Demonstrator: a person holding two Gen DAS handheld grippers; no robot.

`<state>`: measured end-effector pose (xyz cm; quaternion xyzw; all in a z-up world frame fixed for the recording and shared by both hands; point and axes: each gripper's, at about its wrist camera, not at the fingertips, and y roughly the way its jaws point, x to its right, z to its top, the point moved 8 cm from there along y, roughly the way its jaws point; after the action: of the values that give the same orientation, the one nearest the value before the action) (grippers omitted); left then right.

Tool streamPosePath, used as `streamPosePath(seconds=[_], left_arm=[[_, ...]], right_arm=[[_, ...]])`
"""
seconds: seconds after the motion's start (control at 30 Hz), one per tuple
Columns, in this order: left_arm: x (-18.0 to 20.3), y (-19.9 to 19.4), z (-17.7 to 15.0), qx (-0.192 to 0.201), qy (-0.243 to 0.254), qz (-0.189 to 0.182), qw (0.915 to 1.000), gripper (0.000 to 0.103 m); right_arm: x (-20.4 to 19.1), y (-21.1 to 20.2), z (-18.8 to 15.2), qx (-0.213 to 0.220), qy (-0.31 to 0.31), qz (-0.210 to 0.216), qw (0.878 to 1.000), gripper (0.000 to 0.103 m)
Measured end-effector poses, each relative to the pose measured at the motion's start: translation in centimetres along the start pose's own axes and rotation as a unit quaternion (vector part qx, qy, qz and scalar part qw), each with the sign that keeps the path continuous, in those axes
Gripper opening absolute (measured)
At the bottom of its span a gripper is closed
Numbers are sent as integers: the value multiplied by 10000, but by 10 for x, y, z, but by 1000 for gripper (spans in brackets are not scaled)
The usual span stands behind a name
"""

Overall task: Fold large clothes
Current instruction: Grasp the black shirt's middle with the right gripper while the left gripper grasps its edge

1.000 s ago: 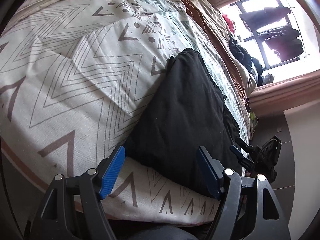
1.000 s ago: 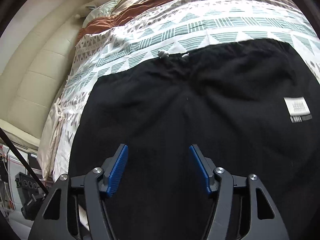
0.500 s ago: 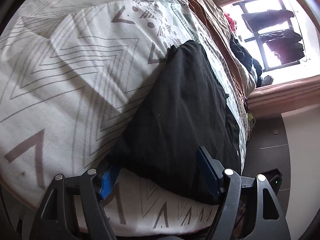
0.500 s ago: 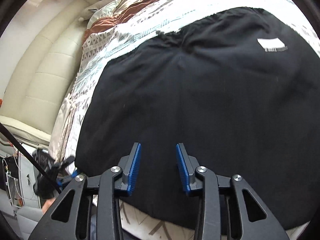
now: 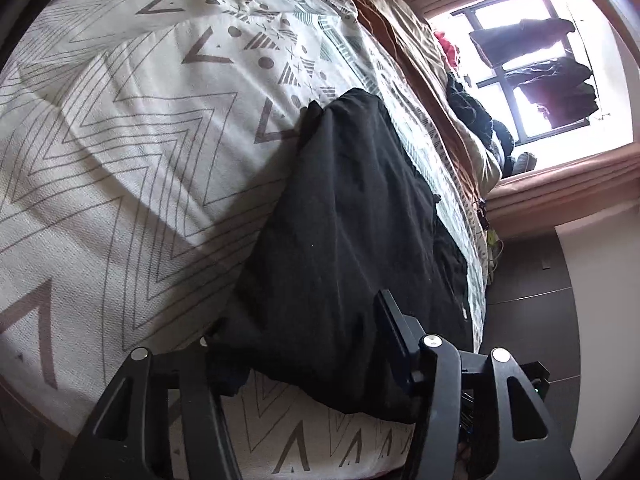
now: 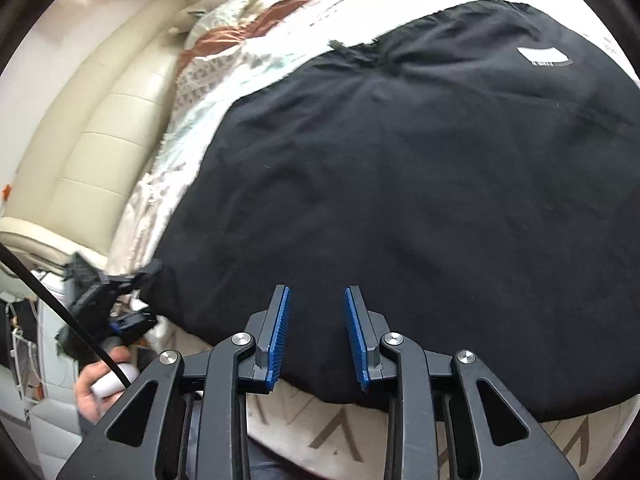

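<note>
Daylight from the far window (image 5: 532, 60) falls across the patterned bed (image 5: 120, 152), where the black trousers (image 6: 400, 184) lie flat, waistband far, hem edge near me at the bed's near side.

My left gripper (image 5: 308, 344) straddles the near left corner of the trousers: the fingers (image 5: 394, 332) stand wide apart, and the left one is hidden under the cloth, so I judge it has slid beneath the hem without yet pinching. My right gripper (image 6: 316, 336) hovers over the near edge further right, fingers (image 6: 280, 332) part-closed with a narrow gap, holding nothing that I can see.

To do this well I should close both at the same depth on the hem, taking every layer, then lift evenly and carry the edge toward the waistband so the fold lands square.

Against a second ago, my left blue pad has vanished under the fabric, and my right fingers have narrowed from wide open and drawn back from mid-garment to the near edge.
</note>
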<state>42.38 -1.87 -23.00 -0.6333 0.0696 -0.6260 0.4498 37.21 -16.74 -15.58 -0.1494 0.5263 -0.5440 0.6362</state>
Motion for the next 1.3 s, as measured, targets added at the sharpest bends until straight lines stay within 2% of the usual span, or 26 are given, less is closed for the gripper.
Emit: streamPosePath(seconds=[0.07,0.1,0.17,0.23,0.33,0.6,0.77,0.9,0.97,1.17,1.23,1.27,1.3], left_arm=[[-8,7,-2,-114,-232,11,9997,55],[-13,10,-3,-154,-356,26,9992,49],[-18,11,-4,-142,-409,46,9991,45],[-18,10,-4,-108,-379,62,9992,32],[-7,3,-3,1,-314,-20,9995,21],[63,-32,0,343,262,-534,9976,15],[117,-45,-8,330,782,-810,9931,14],[161,-49,-18,283,1163,-1025,9875,14],[181,-48,-21,229,1330,-1116,9845,14],[233,-34,-38,56,1814,-1211,9759,14],[249,-26,-46,-36,1952,-1244,9728,14],[255,-22,-49,-77,2008,-1260,9715,14],[260,-18,-52,-115,2052,-1277,9703,14]], right_arm=[[5,14,-2,-128,138,-75,9998,18],[6,17,-2,-136,156,-95,9997,17],[3,16,1,-107,109,-99,9998,17],[-3,13,1,-87,87,-88,9999,17],[-5,15,-1,-113,28,-81,9999,17],[0,18,-5,-165,42,-62,9998,17],[-6,22,-12,-247,-73,-65,9996,17],[1,15,-11,-246,209,221,9992,17],[8,5,-6,-110,433,357,9984,17],[46,-38,18,618,830,197,9944,19],[58,-52,23,802,1002,271,9914,33],[64,-59,25,908,1062,321,9897,48],[67,-65,26,1003,1101,348,9882,57]])
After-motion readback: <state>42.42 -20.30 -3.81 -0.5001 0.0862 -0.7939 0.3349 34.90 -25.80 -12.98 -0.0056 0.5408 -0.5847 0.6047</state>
